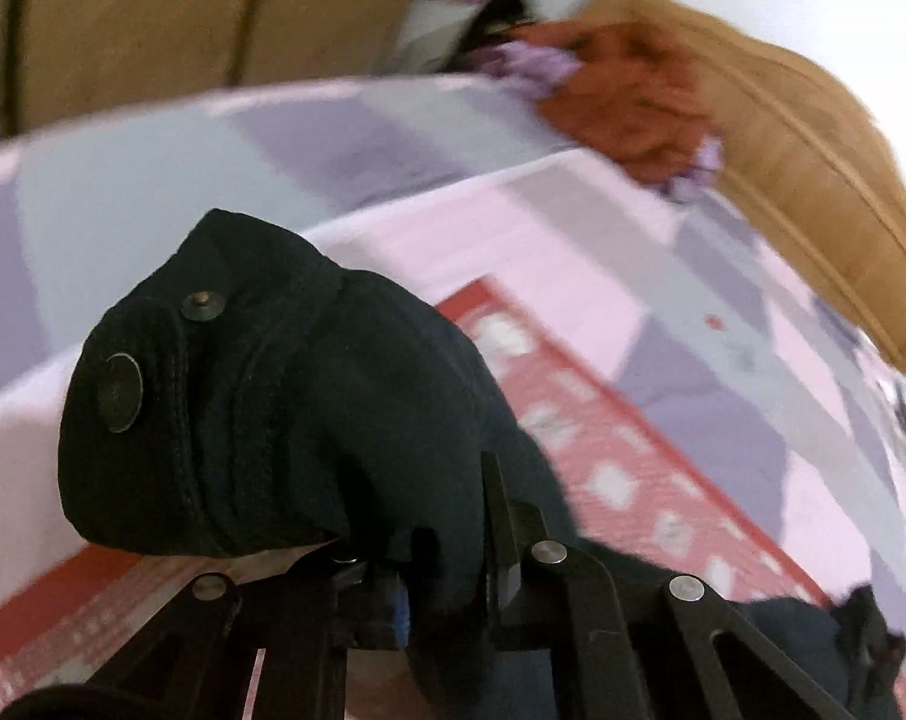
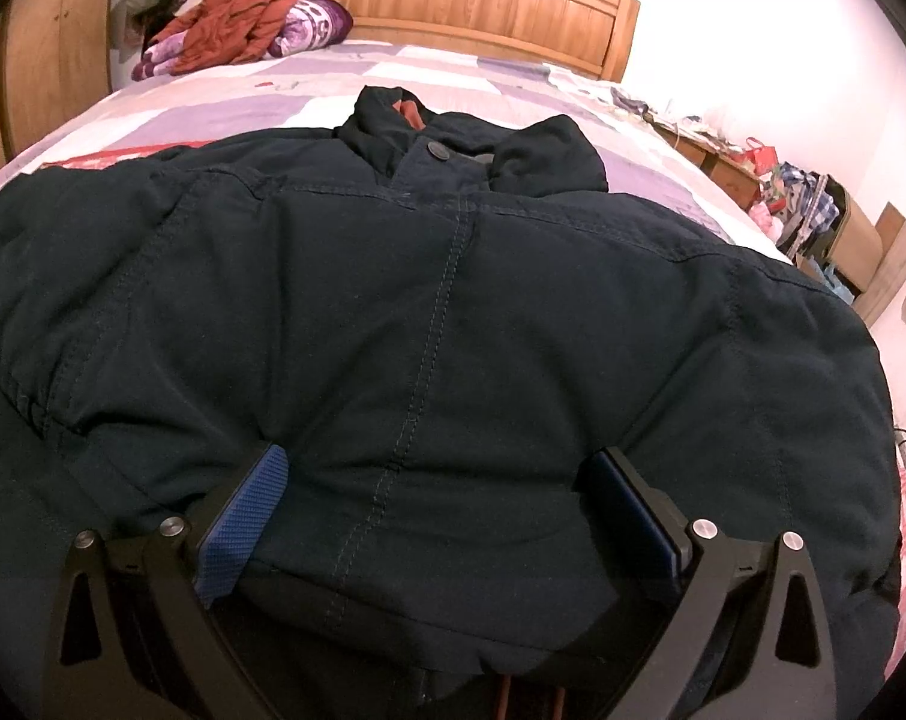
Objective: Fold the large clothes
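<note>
The bed [image 2: 225,84] is carrying a dark navy jacket [image 2: 441,312], which is lying spread out, collar toward the headboard [image 2: 453,0], pale stitching running down its middle. The right gripper [image 2: 438,516] is sitting spread wide, straddling the hem. The left gripper [image 1: 429,564] is pinching a snap-buttoned fold of jacket.

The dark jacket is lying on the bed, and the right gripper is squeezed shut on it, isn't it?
Not quite. The jacket is on the bed, but the right gripper is open: the right wrist view shows its blue pads wide apart, with the fabric between them. It is the left gripper that is shut on the jacket.
</note>
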Tool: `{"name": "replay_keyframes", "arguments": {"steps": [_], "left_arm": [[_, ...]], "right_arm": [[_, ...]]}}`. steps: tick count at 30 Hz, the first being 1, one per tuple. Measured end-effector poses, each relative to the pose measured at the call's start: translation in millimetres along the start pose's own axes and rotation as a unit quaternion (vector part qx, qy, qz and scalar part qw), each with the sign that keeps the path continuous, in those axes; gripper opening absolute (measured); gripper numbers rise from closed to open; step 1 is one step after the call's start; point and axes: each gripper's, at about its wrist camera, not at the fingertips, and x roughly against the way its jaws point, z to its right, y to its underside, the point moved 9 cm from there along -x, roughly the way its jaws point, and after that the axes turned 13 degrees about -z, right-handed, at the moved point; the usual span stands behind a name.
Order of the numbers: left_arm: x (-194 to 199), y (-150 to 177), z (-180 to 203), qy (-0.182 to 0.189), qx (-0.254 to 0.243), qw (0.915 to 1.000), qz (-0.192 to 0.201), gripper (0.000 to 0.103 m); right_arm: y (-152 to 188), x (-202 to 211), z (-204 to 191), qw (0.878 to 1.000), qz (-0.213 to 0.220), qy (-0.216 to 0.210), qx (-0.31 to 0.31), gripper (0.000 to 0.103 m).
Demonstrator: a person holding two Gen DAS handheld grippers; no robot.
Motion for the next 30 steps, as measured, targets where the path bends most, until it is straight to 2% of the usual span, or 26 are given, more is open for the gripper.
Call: {"name": "replay_keyframes", "arguments": {"steps": [5,10,14,18,21,24,27,30], "left_arm": [[31,-2,100,0.054,-0.086,0.9948,0.016,0.011],[55,23,222,0.118,-0.177,0.977,0.016,0.011],[55,73,319,0.171,-0.237,0.9562,-0.014,0.011],[37,157,404,0.2,-0.31,0.9276,-0.059,0.011],[7,242,452,0.202,-0.365,0.9024,-0.108,0.011],[-22,314,478,0.188,-0.404,0.8835,-0.144,0.011],[-50,375,483,0.148,-0.442,0.8714,-0.152,0.011],[-58,400,485,0.111,-0.471,0.8653,-0.131,0.011]], "right_arm": [[-1,-1,-1,1.0,-0.001,0.0,0.0,0.102],[-3,-2,-3,1.0,-0.007,-0.001,0.005,0.103],[-5,-2,-4,1.0,-0.021,-0.009,0.012,0.103],[-5,9,-2,0.997,-0.045,-0.049,0.035,0.103],[2,32,13,0.997,-0.028,-0.065,0.028,0.103],[22,60,47,0.997,-0.006,-0.073,0.003,0.103],[56,73,91,0.997,-0.014,-0.071,-0.026,0.103],[88,77,128,0.996,-0.032,-0.069,-0.052,0.103]]}}
